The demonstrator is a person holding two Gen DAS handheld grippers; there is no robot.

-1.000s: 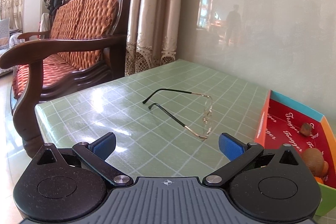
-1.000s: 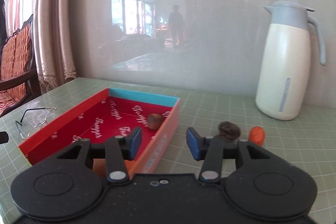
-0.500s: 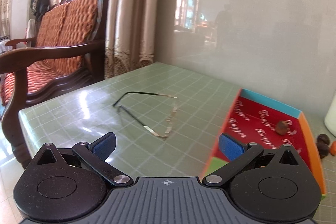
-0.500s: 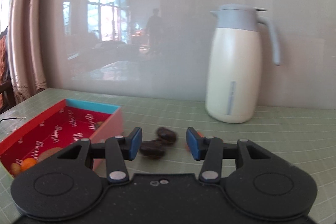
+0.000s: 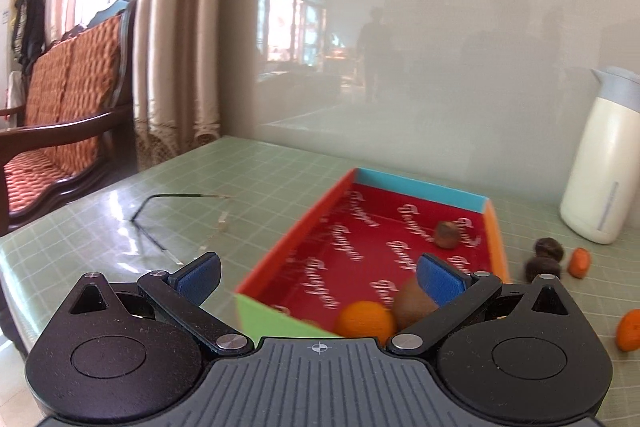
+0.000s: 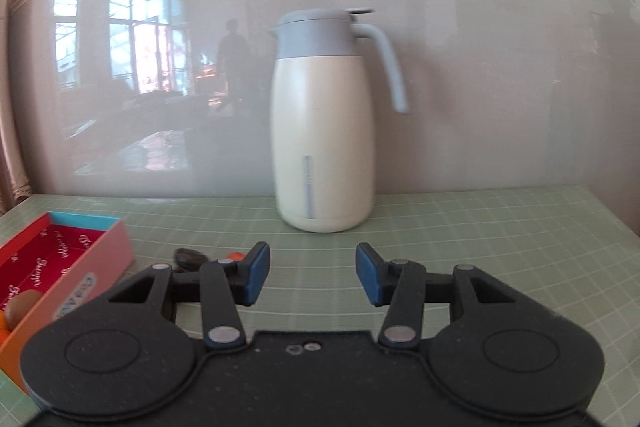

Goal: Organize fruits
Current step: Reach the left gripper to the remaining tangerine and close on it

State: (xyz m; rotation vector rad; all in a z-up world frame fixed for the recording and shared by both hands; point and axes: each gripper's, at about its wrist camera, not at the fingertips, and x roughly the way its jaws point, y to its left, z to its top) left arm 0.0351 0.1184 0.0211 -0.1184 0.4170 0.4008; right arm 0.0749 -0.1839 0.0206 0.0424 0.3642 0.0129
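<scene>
A red-lined box (image 5: 420,187) with coloured rims lies on the green grid table. It holds a small brown fruit (image 5: 447,234), an orange (image 5: 364,319) and a kiwi (image 5: 412,301). My left gripper (image 5: 318,277) hovers open over the box's near end, holding nothing. On the table right of the box lie two dark fruits (image 5: 550,247), a small orange fruit (image 5: 579,262) and another orange (image 5: 630,331). My right gripper (image 6: 313,275) is open and empty, right of the box (image 6: 92,267). A dark fruit (image 6: 190,257) and an orange one (image 6: 234,255) peek out behind its left finger.
A cream thermos jug (image 6: 324,131) with a grey lid stands against the glossy wall, straight ahead of the right gripper. Thin-framed glasses (image 5: 180,219) lie left of the box. A wooden sofa (image 5: 68,115) and curtains stand beyond the table's left edge.
Both grippers have swung to the right. The left view went from the glasses to the box. The right view went from the box to the jug. Neither jaw opening changed.
</scene>
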